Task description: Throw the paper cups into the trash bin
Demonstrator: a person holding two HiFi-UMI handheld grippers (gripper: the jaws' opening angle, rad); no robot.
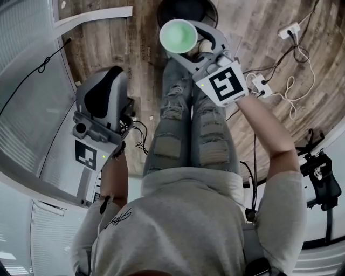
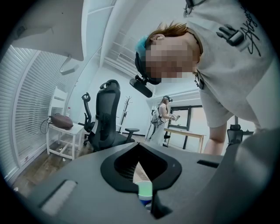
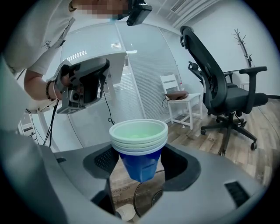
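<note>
A stack of paper cups (image 1: 178,36), blue outside and pale green inside, is held upright with my right gripper (image 1: 190,51) shut on it. In the right gripper view the stack of cups (image 3: 139,146) stands between the jaws, pinched at its blue lower part by the right gripper (image 3: 140,164). In the head view the cups hang just in front of the dark round trash bin (image 1: 186,9) on the wooden floor. My left gripper (image 1: 102,99) is raised at the left over the white table edge and holds nothing. Its jaws meet around a thin slit in the left gripper (image 2: 142,175) view.
A white table (image 1: 32,124) runs along the left. A power strip with cables (image 1: 264,83) lies on the floor at the right, beside black equipment (image 1: 323,178). An office chair (image 3: 223,96) and a small white side table (image 3: 183,105) stand behind. Another person (image 2: 164,113) stands far off.
</note>
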